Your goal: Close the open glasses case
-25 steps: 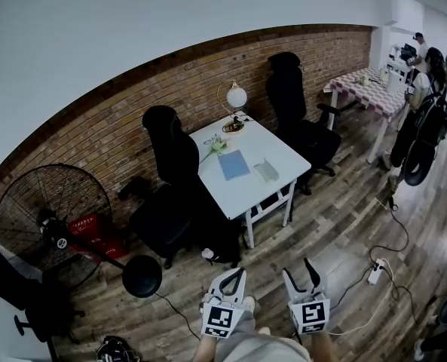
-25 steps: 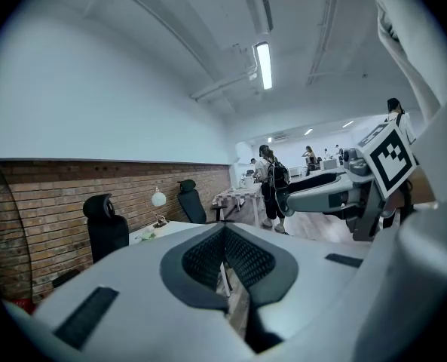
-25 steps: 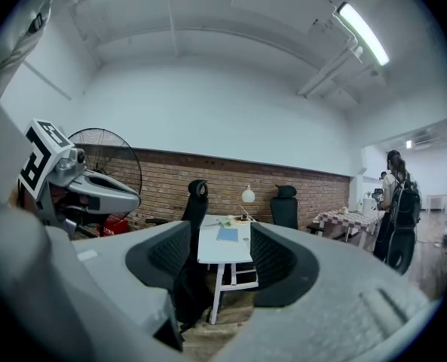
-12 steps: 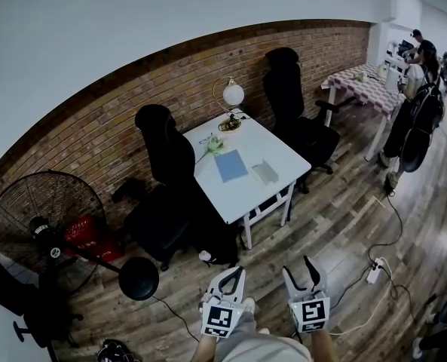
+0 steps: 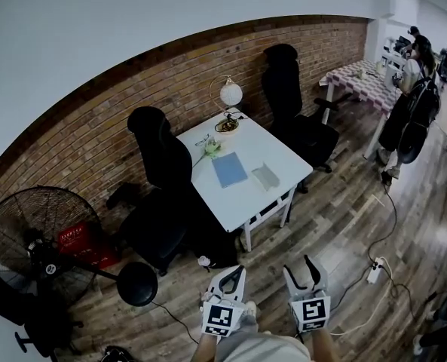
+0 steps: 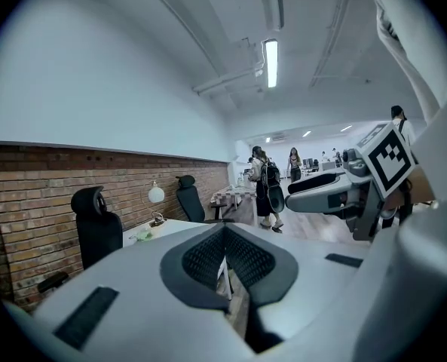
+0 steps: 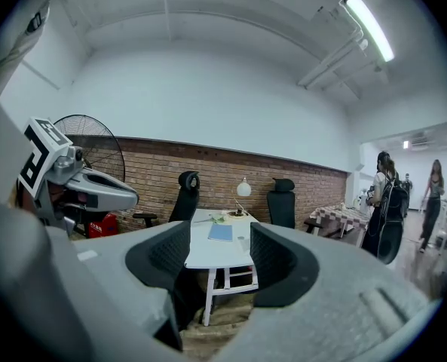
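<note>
The person stands well back from the white table [image 5: 247,202], out on the wooden floor, so nothing is within reach yet. Both tools are carried low and close to the body, pointing ahead, which looks to me like a walking carry and not a reaching pose. The left gripper [image 5: 237,272] has its pads pressed together at the tips with nothing between them. The right gripper [image 5: 298,268] is spread wide and empty, the table framed in its gap, and I'd guess that is the one readied for the work. On the table's near half lies a pale grey thing, the glasses case [image 5: 266,175] as I take it, just beside a blue notebook [image 5: 230,169]. It is too small from here to tell how its lid sits. A globe lamp [image 5: 230,94] stands at the far end by the brick wall, and black chairs [image 5: 165,164] flank the sides, leaving the near edge free to approach.
</note>
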